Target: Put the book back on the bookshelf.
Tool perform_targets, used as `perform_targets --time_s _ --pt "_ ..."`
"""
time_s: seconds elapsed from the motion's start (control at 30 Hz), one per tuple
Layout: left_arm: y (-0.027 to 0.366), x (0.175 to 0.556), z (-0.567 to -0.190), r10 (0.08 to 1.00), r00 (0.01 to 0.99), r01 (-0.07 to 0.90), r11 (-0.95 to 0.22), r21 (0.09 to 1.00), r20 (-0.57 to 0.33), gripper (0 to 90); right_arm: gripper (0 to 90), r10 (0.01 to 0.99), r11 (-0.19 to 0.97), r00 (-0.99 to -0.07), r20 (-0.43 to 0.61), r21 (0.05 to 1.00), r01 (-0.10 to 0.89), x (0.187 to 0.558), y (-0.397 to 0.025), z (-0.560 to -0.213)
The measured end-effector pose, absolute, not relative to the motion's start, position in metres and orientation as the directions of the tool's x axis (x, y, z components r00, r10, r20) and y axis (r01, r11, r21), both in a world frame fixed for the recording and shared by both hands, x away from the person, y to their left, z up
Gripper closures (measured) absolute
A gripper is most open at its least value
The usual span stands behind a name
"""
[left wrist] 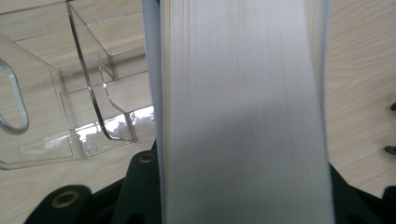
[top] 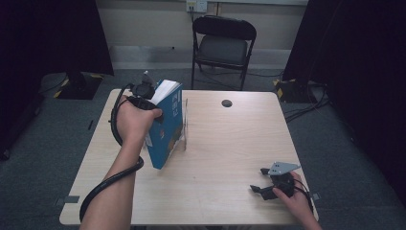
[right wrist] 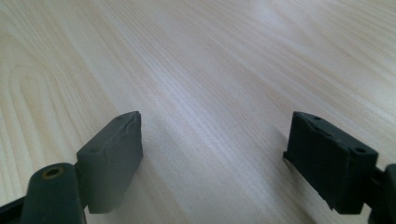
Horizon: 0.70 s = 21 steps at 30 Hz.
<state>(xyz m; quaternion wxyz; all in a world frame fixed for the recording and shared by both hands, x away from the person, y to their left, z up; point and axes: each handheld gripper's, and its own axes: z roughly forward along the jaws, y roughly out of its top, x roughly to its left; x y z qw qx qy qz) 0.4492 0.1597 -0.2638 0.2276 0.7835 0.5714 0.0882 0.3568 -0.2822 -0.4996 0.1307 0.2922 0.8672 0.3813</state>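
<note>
High view: left gripper (top: 154, 100) clamps the top of a blue book (top: 167, 125), held tilted at the table's (top: 225, 158) left side, touching a clear stand (top: 184, 129) just right of it, probably to slot it in. Right gripper (top: 268, 184) rests near right, idle.

Left gripper view: page edge (left wrist: 243, 112) pinched between the jaws; stand (left wrist: 70, 102) empty beside the book.

Right gripper view: jaws wide open, holding nothing, low over bare table (right wrist: 210, 60).
</note>
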Motion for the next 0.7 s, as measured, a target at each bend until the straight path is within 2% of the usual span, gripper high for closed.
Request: perform_targets --time_s 0.1,0.7 --pt "0.159 0.452 -0.265 0.943 0.306 0.862 -0.216 0.459 -0.13 62.0 17.7 0.606 0.538 -0.795 -0.004 0.738 0.407 0.357 -0.282 -0.5" --pt "0.151 0.465 -0.269 0.947 0.298 0.862 -0.215 0.459 -0.116 62.0 17.7 0.607 0.539 -0.795 -0.004 0.737 0.408 0.357 -0.282 -0.5"
